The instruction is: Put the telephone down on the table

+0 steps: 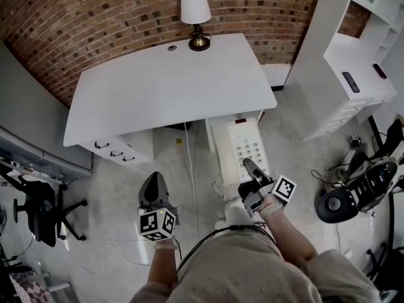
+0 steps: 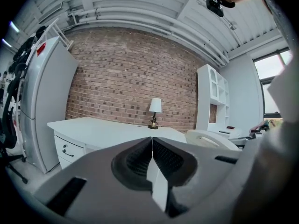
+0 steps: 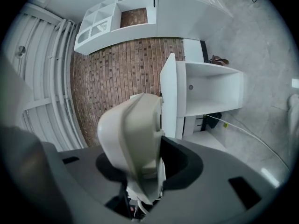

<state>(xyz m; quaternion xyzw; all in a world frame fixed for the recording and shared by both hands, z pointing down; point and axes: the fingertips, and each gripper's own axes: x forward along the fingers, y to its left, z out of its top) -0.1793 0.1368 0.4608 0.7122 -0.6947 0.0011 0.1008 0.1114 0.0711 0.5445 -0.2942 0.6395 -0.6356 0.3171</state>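
Currently telephone (image 1: 243,145) clamped in right gripper (image 1: 250,168) jaws, near table (image 1: 158,87) edge; left gripper (image 2: 152,146) closed, empty.

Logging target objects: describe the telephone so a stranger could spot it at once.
Start at the white desk against the brick wall. Just off its near right corner, the right gripper holds a cream push-button telephone; its grid of keys marks it out.
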